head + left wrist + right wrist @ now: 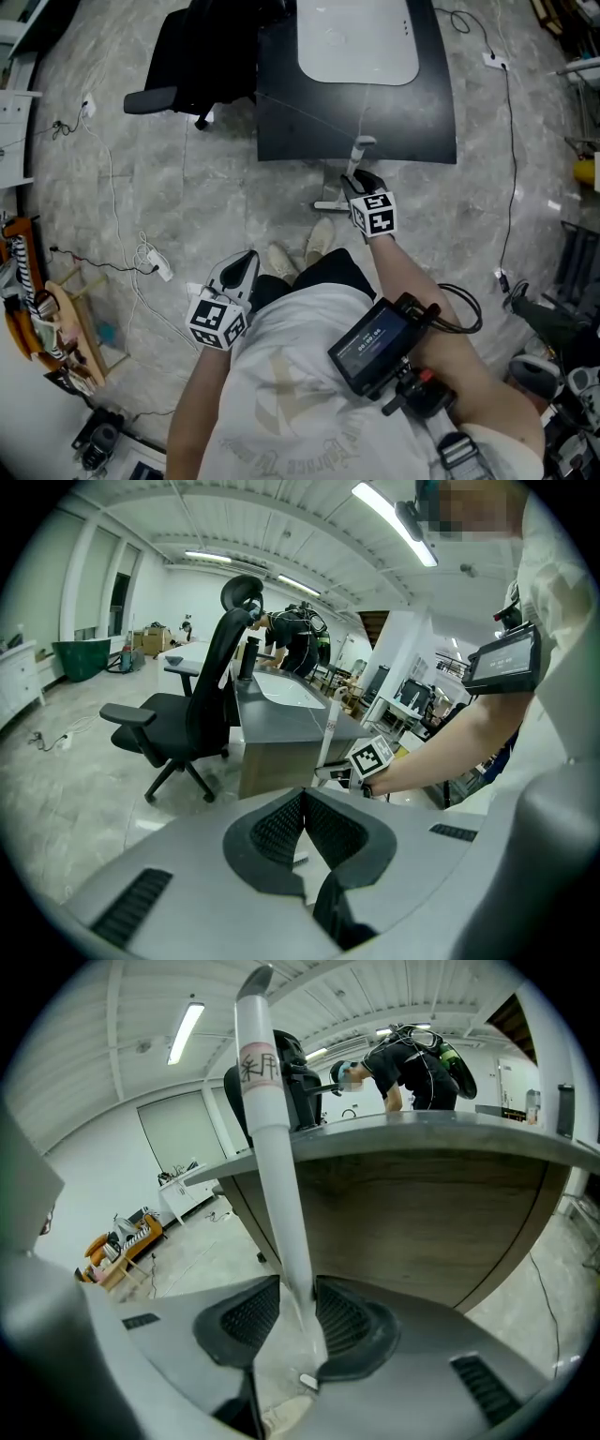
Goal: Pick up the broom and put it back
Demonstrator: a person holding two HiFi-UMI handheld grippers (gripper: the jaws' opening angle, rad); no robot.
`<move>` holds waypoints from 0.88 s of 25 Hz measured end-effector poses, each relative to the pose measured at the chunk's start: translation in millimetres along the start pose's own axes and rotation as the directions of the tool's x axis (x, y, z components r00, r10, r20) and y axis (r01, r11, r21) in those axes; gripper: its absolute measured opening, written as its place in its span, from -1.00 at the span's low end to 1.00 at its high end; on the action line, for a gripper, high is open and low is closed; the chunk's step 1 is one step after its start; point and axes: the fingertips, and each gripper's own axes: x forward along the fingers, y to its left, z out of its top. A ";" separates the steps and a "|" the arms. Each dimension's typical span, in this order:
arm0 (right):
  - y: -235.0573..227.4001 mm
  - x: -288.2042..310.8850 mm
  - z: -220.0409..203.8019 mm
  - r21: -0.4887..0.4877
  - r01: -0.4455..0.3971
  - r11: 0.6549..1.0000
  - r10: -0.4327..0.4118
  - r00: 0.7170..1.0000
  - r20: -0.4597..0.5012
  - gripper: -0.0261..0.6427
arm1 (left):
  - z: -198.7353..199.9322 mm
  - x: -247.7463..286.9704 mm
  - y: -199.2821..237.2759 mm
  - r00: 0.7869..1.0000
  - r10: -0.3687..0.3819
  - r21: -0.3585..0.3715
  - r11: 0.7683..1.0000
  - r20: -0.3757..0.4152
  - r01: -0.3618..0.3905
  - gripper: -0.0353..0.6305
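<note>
Right gripper (297, 1283) fingers are standing apart around the broom handle (272, 1147) leaning on the tabletop (422, 1138); left gripper (305, 803) fingers together, empty. Gripping or releasing: keeping handle centred.

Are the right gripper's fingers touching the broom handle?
Cannot tell. In the right gripper view the broom handle stands between the open fingers: a gap beside one, none plain beside the other.

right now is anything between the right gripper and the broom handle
Nothing visible does. The broom handle stands upright between the open jaws of the right gripper, and the pads do not clearly press on it. The desk is behind the handle, not in front of it.
</note>
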 end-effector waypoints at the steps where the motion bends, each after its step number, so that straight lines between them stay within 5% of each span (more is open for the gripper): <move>1: -0.9 1.2 -0.7 0.003 0.004 1.000 -0.004 1.000 -0.003 -0.53 | -0.7 -1.6 0.7 1.000 0.004 -0.003 1.000 0.000 -0.004 -0.86; 22: -0.8 -19.2 -12.6 -0.110 0.017 0.994 -0.019 1.000 -0.019 -0.65 | -3.4 -0.7 -6.9 1.000 -0.014 0.019 1.000 0.003 0.014 -0.86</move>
